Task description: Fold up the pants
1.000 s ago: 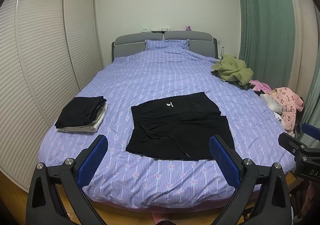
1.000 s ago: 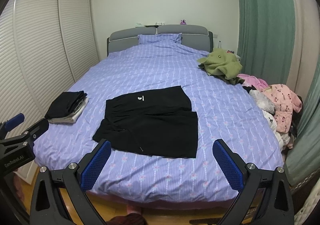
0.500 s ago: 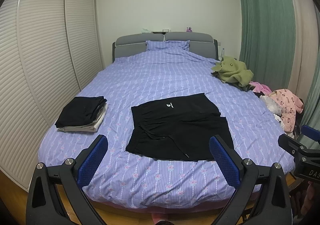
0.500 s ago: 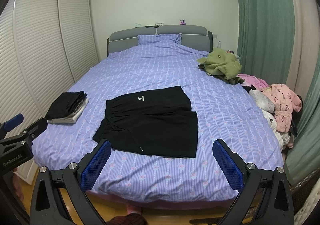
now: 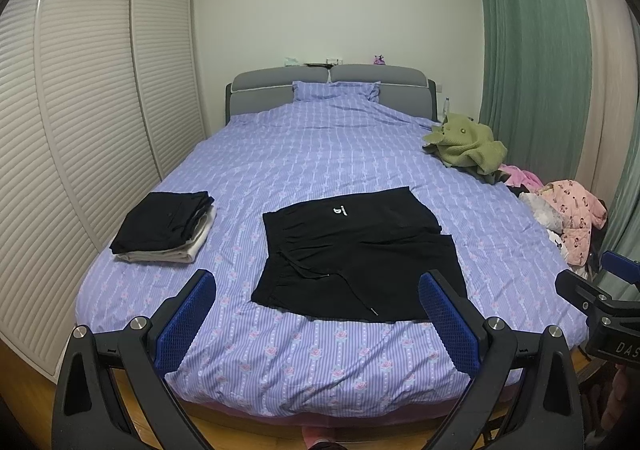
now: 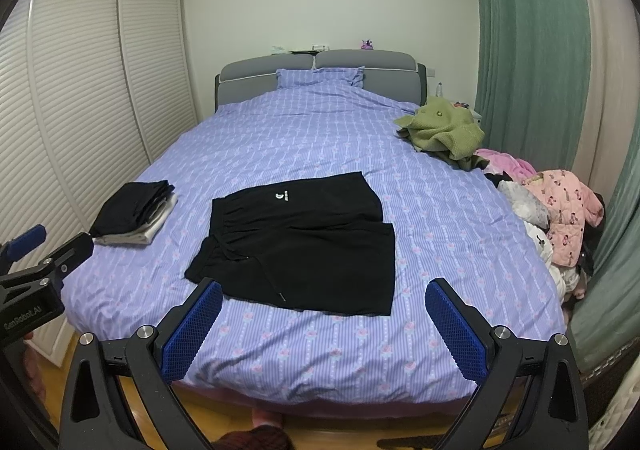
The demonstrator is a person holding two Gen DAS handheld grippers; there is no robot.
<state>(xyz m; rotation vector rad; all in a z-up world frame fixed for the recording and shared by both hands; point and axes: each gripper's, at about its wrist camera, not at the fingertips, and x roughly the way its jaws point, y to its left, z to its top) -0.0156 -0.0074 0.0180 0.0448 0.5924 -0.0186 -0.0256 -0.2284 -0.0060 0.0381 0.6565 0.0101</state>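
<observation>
- Our left claw is spread wide and holds nothing. It hangs in the air at the foot of the bed.
- Our right claw is spread wide too, with nothing in it. It also hangs at the foot of the bed, and from the left camera we see it far to the right.
- Each claw has blue pads on the inside of its black fingers.
- The black pants lie flat on the bed, just past our claws and a bit toward the near end. We do not touch them.
- The waist of the pants is on the left side, and a thin cord runs from it across the cloth toward us. A small white mark sits near the far edge.
- The bed has a purple striped cover with little pink flowers.
- On the left side of the bed sits a neat pile of folded clothes, black on top and pale below. It is apart from the pants.
- A green top lies crumpled on the far right side of the bed.
- Pink clothes are heaped at the right edge.
- A purple pillow leans on the gray headboard.
- White slatted doors stand on the left, and a green curtain hangs on the right.
</observation>
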